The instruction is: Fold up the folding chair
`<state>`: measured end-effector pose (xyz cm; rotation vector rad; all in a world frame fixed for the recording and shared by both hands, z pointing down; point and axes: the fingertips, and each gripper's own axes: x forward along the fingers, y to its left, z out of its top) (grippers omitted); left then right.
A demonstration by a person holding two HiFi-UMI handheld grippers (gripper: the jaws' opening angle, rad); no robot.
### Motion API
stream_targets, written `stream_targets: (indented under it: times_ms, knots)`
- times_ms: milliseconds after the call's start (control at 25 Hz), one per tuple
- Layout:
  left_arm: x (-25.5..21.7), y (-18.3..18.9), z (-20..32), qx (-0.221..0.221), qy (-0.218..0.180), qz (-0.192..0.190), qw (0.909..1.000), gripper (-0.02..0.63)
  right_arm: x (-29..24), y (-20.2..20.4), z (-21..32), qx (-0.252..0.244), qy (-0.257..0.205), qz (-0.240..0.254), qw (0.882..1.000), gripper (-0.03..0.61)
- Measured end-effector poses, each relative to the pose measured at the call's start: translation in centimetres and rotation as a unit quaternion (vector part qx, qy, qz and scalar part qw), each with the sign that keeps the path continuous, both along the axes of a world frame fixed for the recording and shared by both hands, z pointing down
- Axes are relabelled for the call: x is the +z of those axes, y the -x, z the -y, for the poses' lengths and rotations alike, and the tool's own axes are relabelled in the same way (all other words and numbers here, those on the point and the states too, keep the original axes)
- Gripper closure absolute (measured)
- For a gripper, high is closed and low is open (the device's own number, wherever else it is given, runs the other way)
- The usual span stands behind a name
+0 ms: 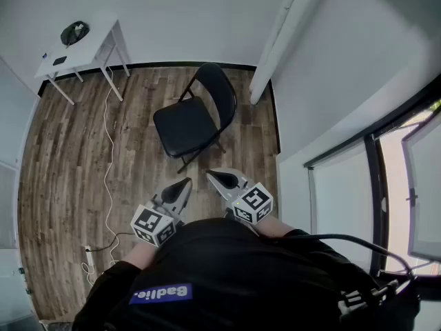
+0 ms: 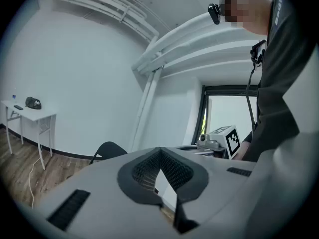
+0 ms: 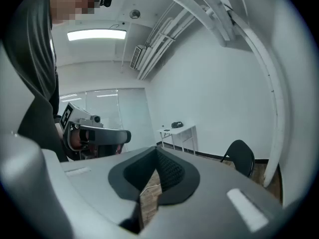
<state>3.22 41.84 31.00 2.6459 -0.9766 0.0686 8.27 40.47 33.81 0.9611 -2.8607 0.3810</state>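
While one chair (image 1: 186, 126) stands open, left gripper (image 1: 185, 183) and right gripper (image 1: 213, 175) fingers meet, empty.

Bare indoor room, office or test-room type. Wood-plank floor (image 1: 62, 150), plain white walls (image 1: 179, 12). White table (image 1: 89, 43) at 10 o'clock, dark bag-like item (image 1: 74, 32) on top. Lone black folding chair (image 1: 193, 119) at 12 o'clock. White cable (image 1: 107, 164) runs across floor to power strip (image 1: 88, 259) at 8 o'clock. Dark-framed window (image 1: 377, 192) at 3 o'clock. White pipes (image 1: 279, 40) at 1 o'clock. Ceiling light panel (image 3: 96, 34) seen in right gripper view.
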Motion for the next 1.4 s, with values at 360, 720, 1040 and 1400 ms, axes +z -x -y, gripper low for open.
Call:
stream_targets:
  times_ms: [360,720,1040,1400]
  knots:
    - [0.4,-0.2,0.9,0.0,0.004,0.001,1.0,0.609,0.5,-0.1,0.9,-0.006,0.006,0.001,1.0,0.577]
    - [0.3,-1.1,2.0,-0.007,0.003,0.002,1.0,0.609,0.5,-0.8,2.0,-0.02,0.005,0.005,1.0,0.577]
    - [0.0,-3.2,4.1,-0.034,0.005,0.004,0.9994,0.609,0.2,-3.0,3.7,-0.037,0.005,0.007,0.999,0.577]
    - [1.1,-5.6,7.0,-0.076,-0.002,0.009,0.9971,0.609,1.6,-6.3,5.9,-0.064,0.006,-0.001,0.998,0.577]
